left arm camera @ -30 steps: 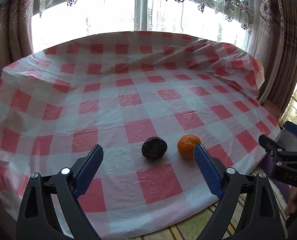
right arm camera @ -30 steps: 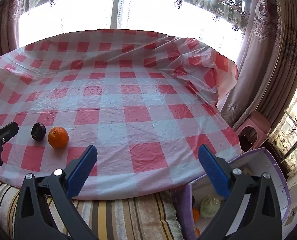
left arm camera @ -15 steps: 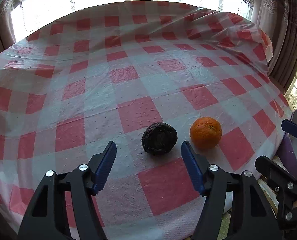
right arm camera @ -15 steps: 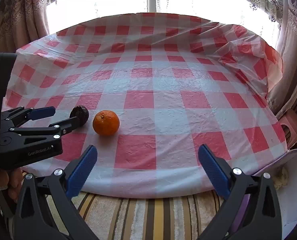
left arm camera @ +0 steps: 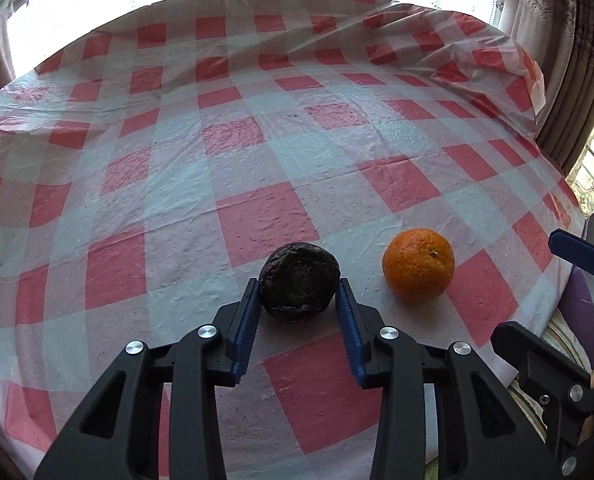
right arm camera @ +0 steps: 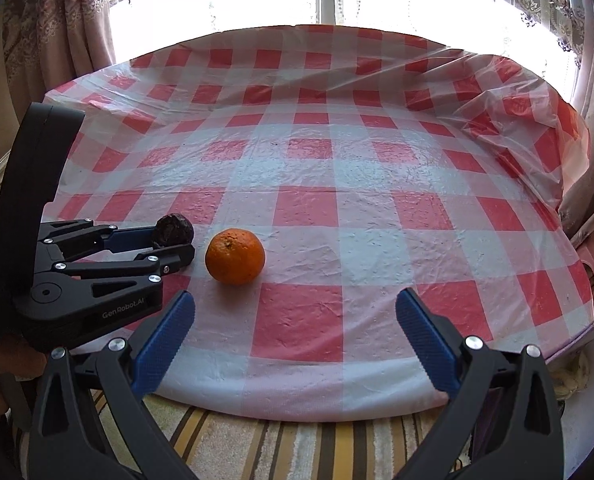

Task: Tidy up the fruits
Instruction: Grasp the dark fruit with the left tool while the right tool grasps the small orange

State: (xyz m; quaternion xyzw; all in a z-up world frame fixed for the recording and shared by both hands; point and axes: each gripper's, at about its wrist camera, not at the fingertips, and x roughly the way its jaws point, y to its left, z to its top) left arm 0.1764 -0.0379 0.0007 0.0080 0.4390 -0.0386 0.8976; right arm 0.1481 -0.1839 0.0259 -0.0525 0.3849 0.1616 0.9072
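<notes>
Now | left claw (left arm camera: 299, 296) jaws just closing, pads pressing both sides of dark wrinkled fruit (left arm camera: 299, 278) on desk (left arm camera: 257, 152) near edge | orange (left arm camera: 418, 264) just right of it, free | right claw (right arm camera: 295, 320) open, empty; orange lies far-left of it

A glossy, crinkled plastic cloth (left arm camera: 257, 184) is spread over the table. The dark fruit (left arm camera: 299, 282) is seen as matt and wrinkled, the orange (left arm camera: 418, 266) as shiny and dimpled. The pads (right arm camera: 165, 338) are ribbed blue rubber on matt black plastic.
</notes>
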